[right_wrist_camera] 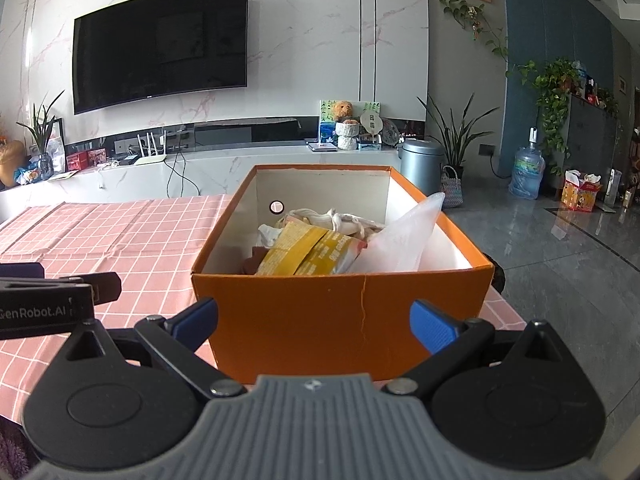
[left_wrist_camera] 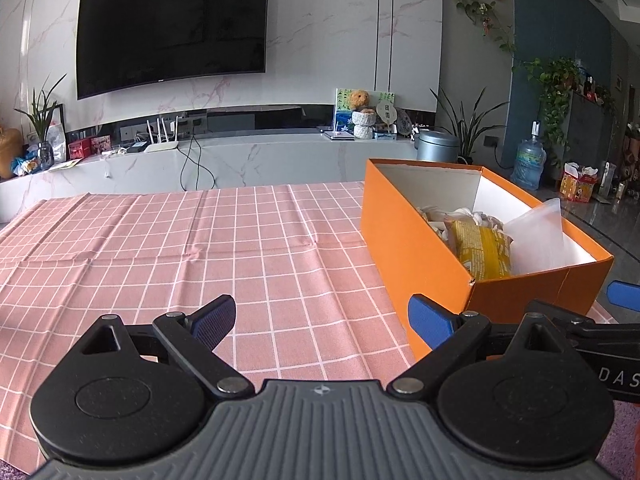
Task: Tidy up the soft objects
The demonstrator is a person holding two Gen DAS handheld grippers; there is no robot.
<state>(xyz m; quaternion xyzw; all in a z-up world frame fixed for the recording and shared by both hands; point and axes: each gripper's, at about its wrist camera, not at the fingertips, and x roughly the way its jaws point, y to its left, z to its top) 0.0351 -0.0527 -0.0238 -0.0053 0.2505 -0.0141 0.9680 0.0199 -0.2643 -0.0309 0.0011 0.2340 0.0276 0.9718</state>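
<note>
An orange cardboard box [left_wrist_camera: 404,236] [right_wrist_camera: 312,312] stands on the pink checked tablecloth [left_wrist_camera: 200,248] [right_wrist_camera: 100,236]. Inside it lie a yellow snack packet [left_wrist_camera: 484,254] [right_wrist_camera: 312,254], a clear plastic bag [left_wrist_camera: 540,232] [right_wrist_camera: 400,244] and bunched white cloth [right_wrist_camera: 340,220]. My left gripper [left_wrist_camera: 322,322] hovers open over the cloth, left of the box's near corner, holding nothing. My right gripper [right_wrist_camera: 314,324] is open just in front of the box's near wall, its blue fingers [right_wrist_camera: 434,326] spread wide, nothing between them. The right gripper's blue fingertip [left_wrist_camera: 624,295] shows at the left wrist view's right edge.
The tablecloth stretches bare to the left of the box. Behind the table runs a white marble TV bench [left_wrist_camera: 240,160] with a router, cables and ornaments under a wall TV [left_wrist_camera: 172,32]. Plants, a metal bin [right_wrist_camera: 422,160] and a water bottle [right_wrist_camera: 528,172] stand on the floor at right.
</note>
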